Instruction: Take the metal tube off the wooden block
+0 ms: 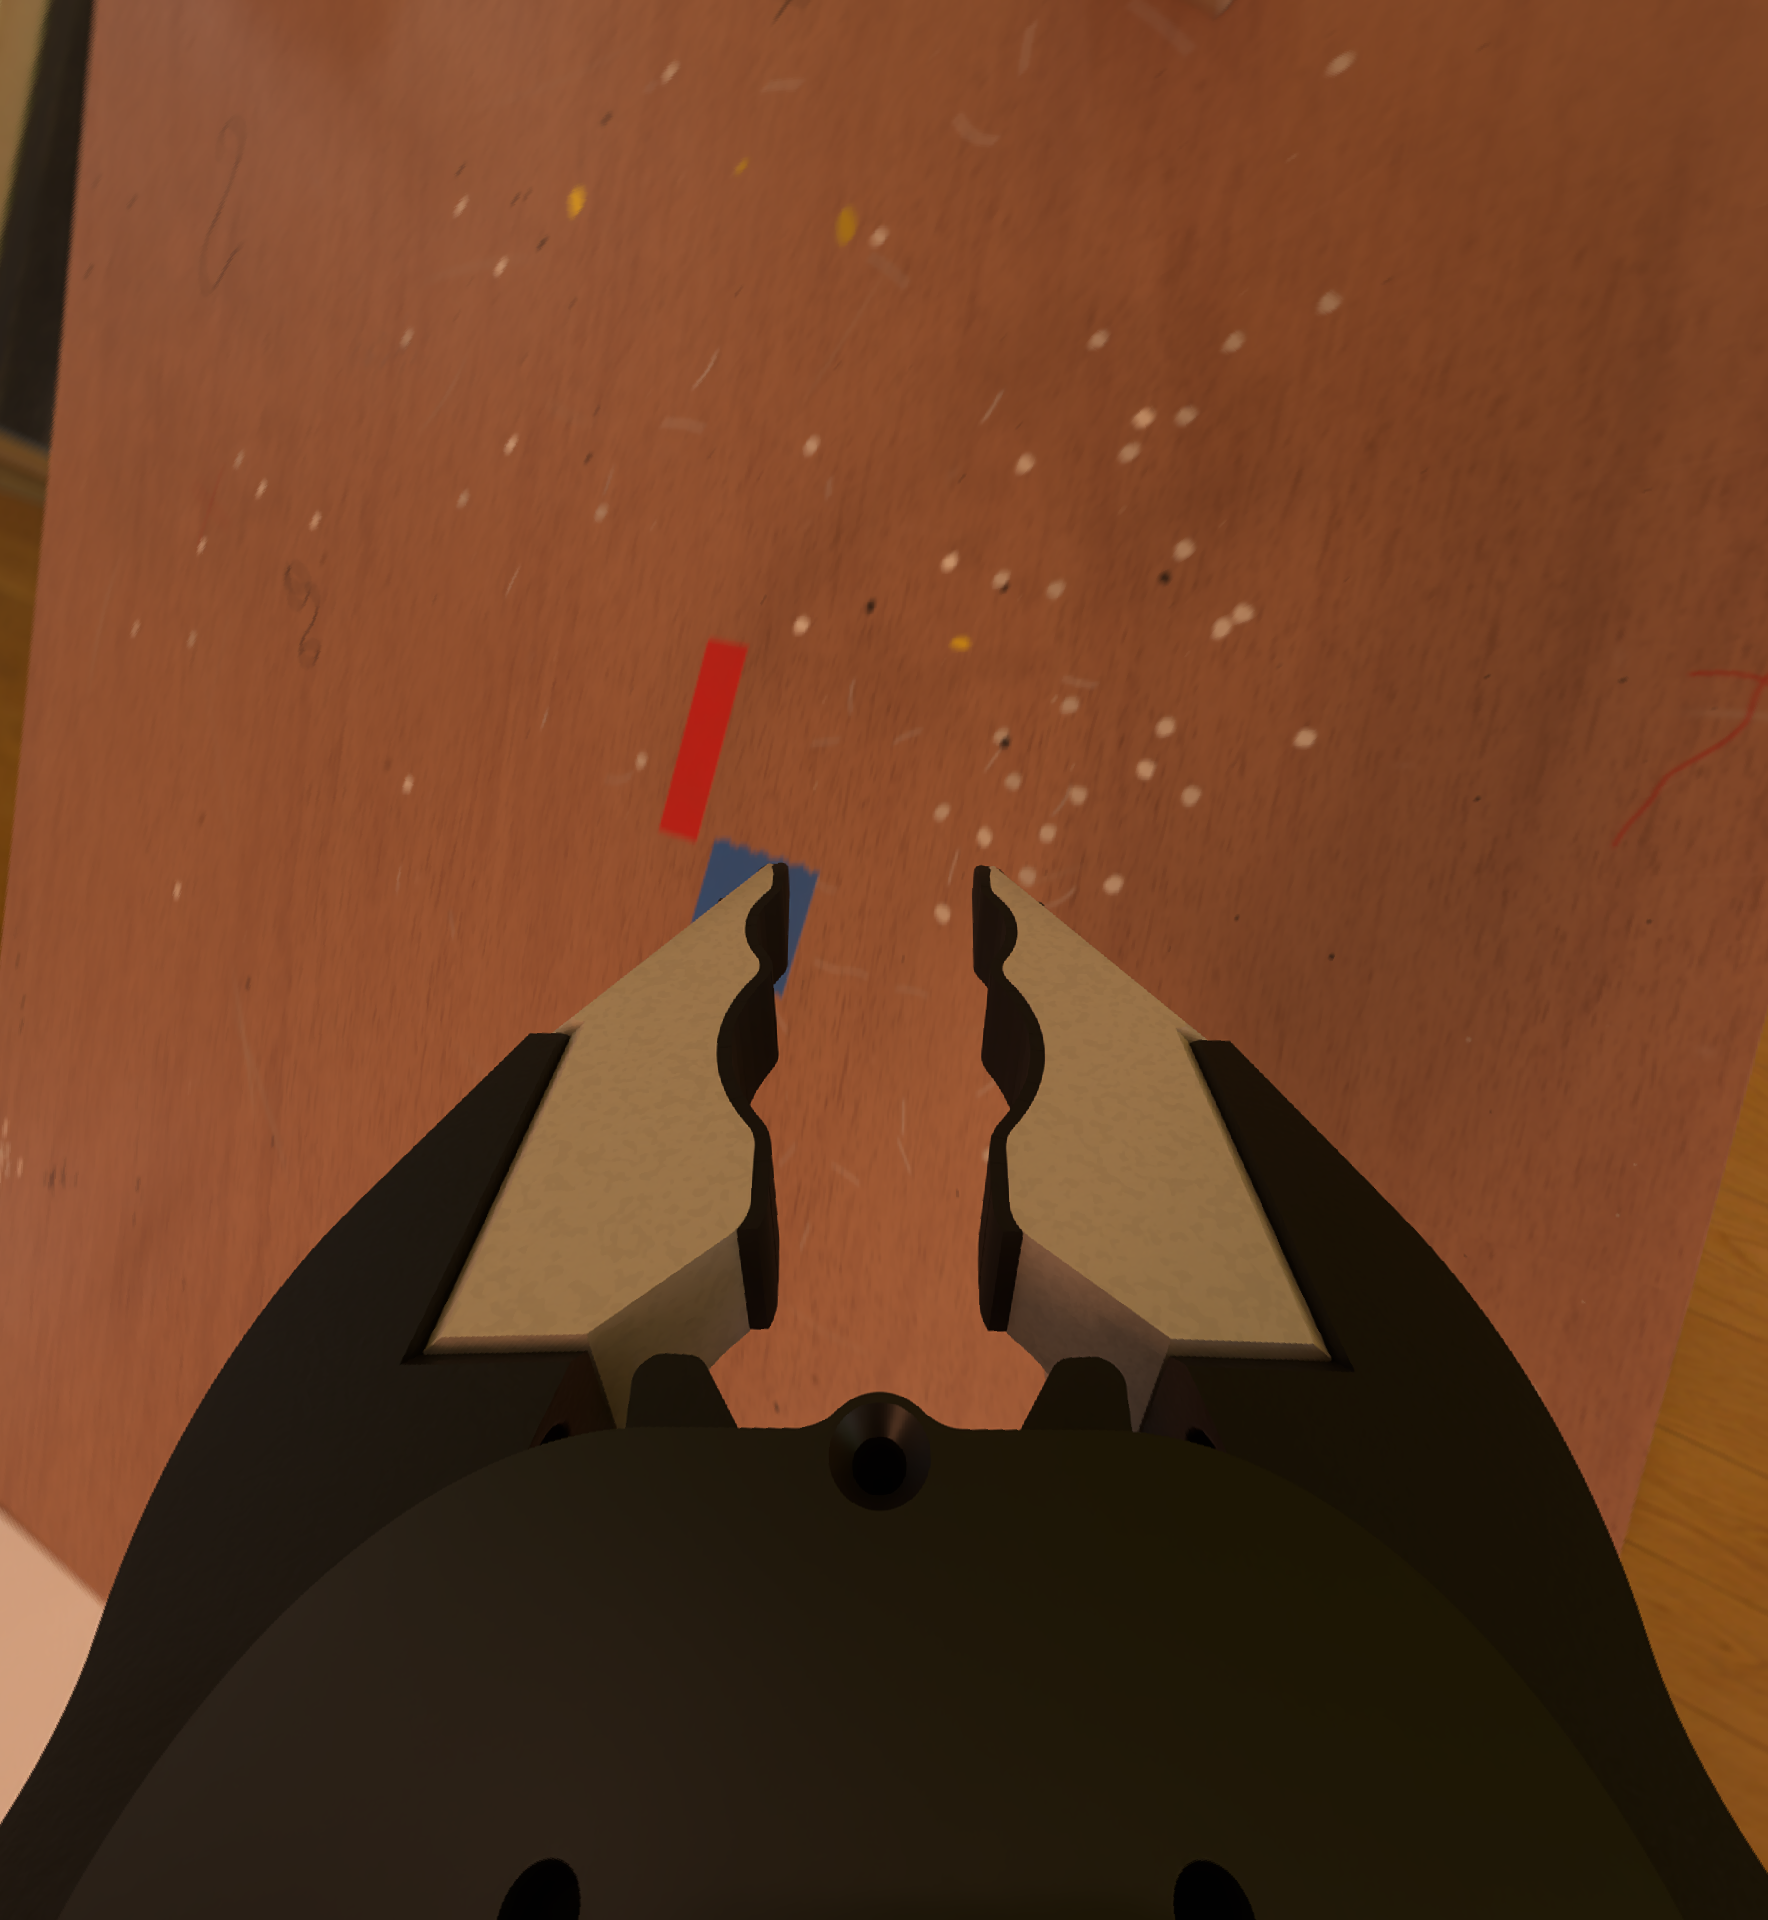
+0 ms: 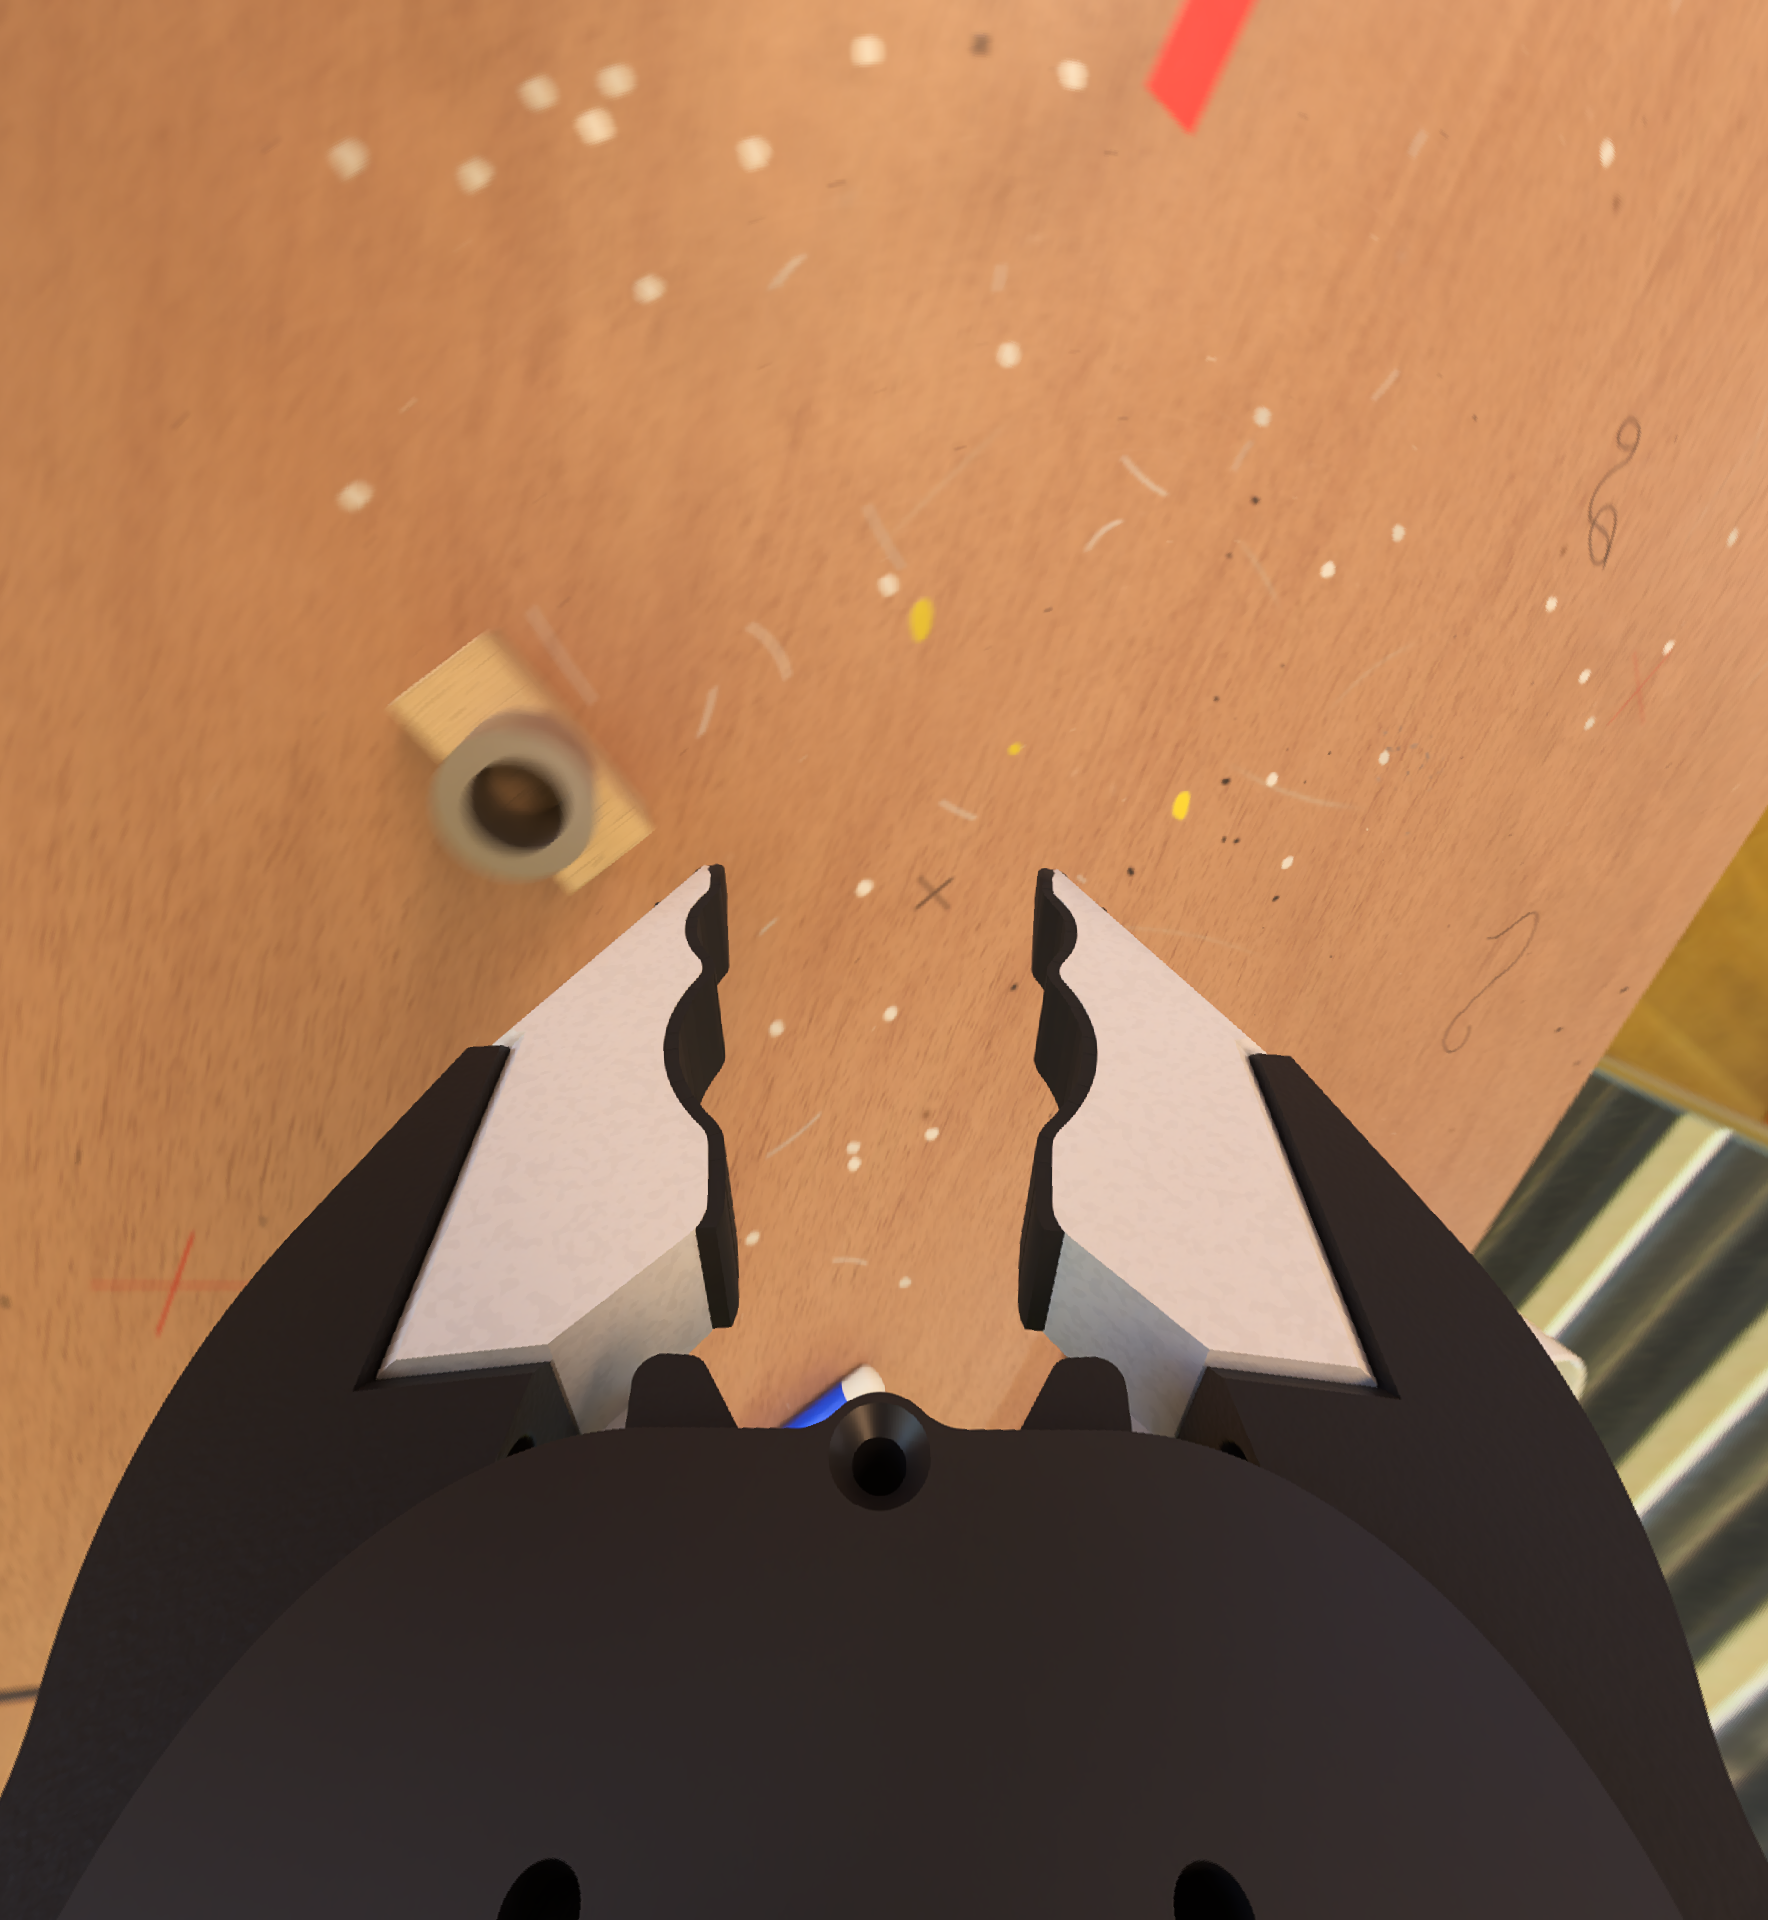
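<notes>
In the right wrist view a short grey metal tube (image 2: pixel 513 795) stands upright on a small pale wooden block (image 2: pixel 464 686) on the brown tabletop, seen from above with its open bore showing. My right gripper (image 2: pixel 880 871) is open and empty, above the table, with the tube ahead and to the left of its left fingertip. My left gripper (image 1: pixel 878 868) is open and empty above the table. The tube and block do not show in the left wrist view.
A red tape strip (image 1: pixel 703 738) and a blue tape patch (image 1: pixel 729 878) lie by my left gripper's left fingertip. Red tape (image 2: pixel 1197 57) shows far ahead in the right view. A blue and white object (image 2: pixel 833 1397) lies under the right gripper. The table edge (image 2: pixel 1690 935) and ribbed metal (image 2: pixel 1690 1299) lie right.
</notes>
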Controlling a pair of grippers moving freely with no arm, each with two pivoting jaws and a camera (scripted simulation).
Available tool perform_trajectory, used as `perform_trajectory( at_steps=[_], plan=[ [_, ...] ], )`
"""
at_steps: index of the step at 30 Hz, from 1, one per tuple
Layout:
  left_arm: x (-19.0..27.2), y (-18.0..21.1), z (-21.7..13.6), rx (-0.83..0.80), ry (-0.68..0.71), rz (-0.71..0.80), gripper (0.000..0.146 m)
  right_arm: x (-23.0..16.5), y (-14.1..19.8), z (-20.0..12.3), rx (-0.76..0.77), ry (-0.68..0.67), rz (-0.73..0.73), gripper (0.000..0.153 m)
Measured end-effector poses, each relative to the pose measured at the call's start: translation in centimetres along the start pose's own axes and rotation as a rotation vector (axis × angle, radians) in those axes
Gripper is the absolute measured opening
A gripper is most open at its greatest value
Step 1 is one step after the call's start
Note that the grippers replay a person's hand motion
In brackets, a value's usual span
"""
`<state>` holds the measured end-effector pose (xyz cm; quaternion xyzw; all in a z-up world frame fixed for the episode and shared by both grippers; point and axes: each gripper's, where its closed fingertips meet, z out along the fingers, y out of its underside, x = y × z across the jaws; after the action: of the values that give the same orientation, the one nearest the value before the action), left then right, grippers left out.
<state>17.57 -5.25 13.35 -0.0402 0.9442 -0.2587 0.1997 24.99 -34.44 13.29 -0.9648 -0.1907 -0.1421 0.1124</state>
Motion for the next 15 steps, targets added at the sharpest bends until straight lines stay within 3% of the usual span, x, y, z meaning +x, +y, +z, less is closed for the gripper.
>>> perform_trajectory(
  at_steps=[4,7,10,15],
  plan=[
    [-0.5,2.1,-1.1,0.018,-0.068,-0.097,0.036,-3.7,1.9,-2.2,0.001,0.016,-0.138,0.056],
    [-0.3,2.1,-0.8,0.047,-0.069,-0.097,0.036,-5.6,1.3,-2.6,0.108,-0.017,-0.229,0.053],
    [-0.2,1.8,0.0,0.061,-0.057,-0.095,0.037,-6.9,0.4,-1.6,0.150,-0.034,-0.368,0.052],
    [-0.2,1.4,1.0,0.072,-0.043,-0.096,0.037,-7.2,1.0,1.8,0.019,-0.056,-0.514,0.052]
  ],
)
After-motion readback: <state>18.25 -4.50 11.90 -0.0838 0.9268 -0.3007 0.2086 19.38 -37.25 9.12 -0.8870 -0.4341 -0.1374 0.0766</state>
